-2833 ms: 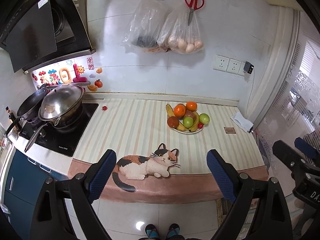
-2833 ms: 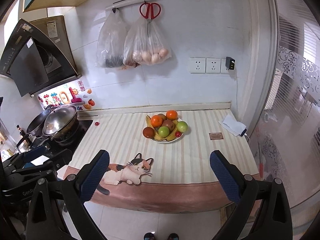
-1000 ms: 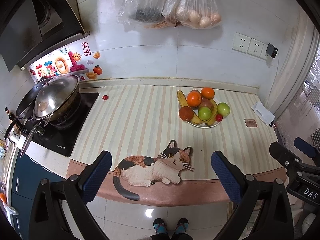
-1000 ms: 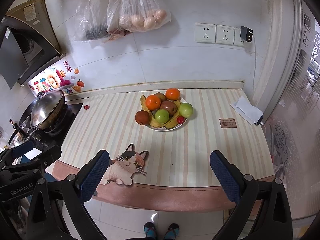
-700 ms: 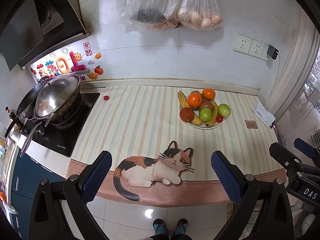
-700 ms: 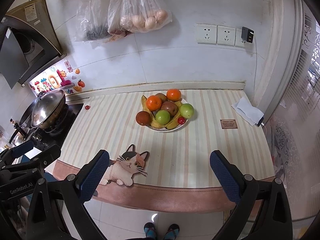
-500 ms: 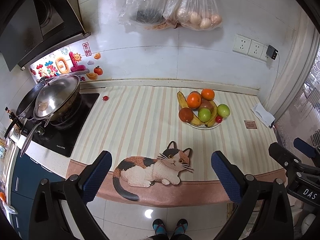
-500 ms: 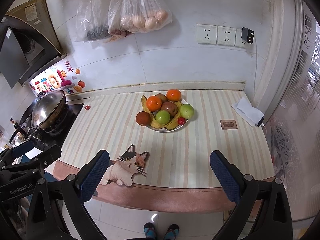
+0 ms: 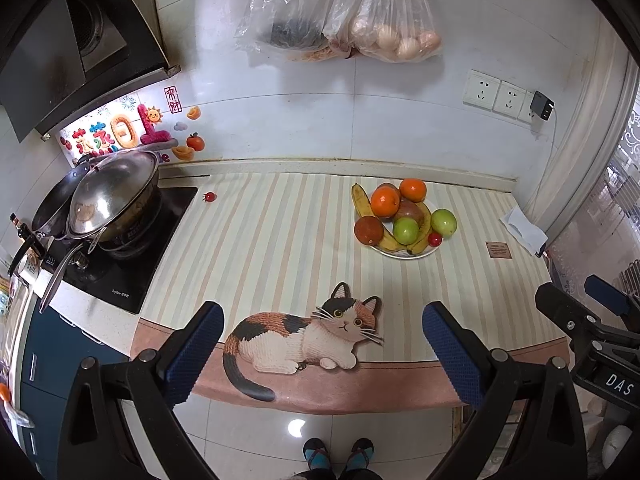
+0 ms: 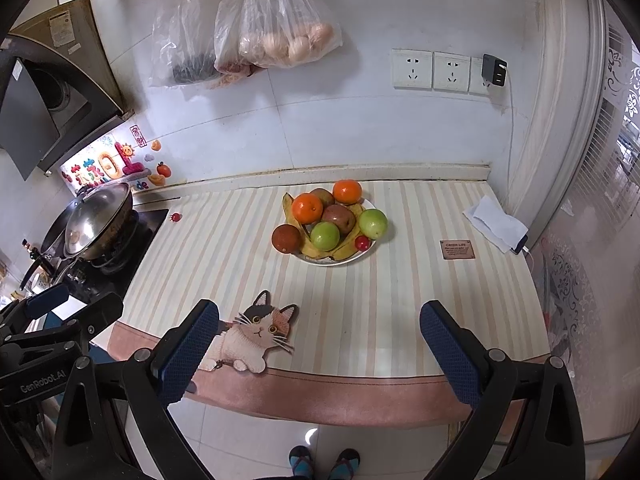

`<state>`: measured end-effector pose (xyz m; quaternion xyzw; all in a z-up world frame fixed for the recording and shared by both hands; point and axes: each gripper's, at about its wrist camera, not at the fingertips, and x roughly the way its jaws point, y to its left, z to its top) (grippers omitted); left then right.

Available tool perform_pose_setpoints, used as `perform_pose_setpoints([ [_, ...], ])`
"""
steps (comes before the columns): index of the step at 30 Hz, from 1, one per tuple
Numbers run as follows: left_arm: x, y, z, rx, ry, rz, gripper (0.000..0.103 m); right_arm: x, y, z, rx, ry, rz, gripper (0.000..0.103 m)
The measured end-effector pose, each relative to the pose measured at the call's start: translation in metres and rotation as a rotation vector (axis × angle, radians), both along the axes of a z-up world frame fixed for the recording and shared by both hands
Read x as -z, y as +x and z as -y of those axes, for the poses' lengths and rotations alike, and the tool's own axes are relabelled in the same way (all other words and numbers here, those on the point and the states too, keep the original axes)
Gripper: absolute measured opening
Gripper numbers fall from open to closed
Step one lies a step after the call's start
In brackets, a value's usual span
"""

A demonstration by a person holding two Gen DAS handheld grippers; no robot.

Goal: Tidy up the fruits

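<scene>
A white plate [image 9: 404, 255] [image 10: 334, 261] heaped with fruit sits on the striped counter mat: two oranges [image 9: 385, 201] [image 10: 307, 208], two green apples [image 9: 405, 230] [image 10: 325, 236], bananas [image 9: 362, 201], a brown fruit [image 9: 368, 230] [image 10: 286, 238] and a cherry tomato [image 9: 435, 239] [image 10: 362, 243]. Another small tomato [image 9: 209, 197] [image 10: 175, 217] lies alone beside the stove. My left gripper [image 9: 323, 350] hangs open over the counter's front edge, empty. My right gripper [image 10: 319, 346] is open too, well short of the plate. Each gripper shows at the other view's edge.
A stove with stacked woks [image 9: 108, 200] [image 10: 94, 222] fills the left end. A folded white cloth [image 9: 524, 230] [image 10: 496, 222] and a small brown card [image 10: 457, 249] lie at the right. Bags [image 9: 340, 16] hang on the wall. A person's feet [image 9: 338, 452] stand below.
Both views have tilted down and drawn closer to the counter since 2.8 s ago; over the last second they barely shift. Both grippers stay open and no fruit has moved.
</scene>
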<state>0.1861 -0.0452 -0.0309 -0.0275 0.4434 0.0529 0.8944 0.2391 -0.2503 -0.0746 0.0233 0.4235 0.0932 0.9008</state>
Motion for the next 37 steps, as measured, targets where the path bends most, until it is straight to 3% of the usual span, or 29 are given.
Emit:
perform_pose_setpoints([
  [37, -0.007, -0.01, 0.012, -0.007, -0.001, 0.018, 0.102, 0.0, -0.006, 0.003, -0.013, 0.004, 0.006, 0.103],
])
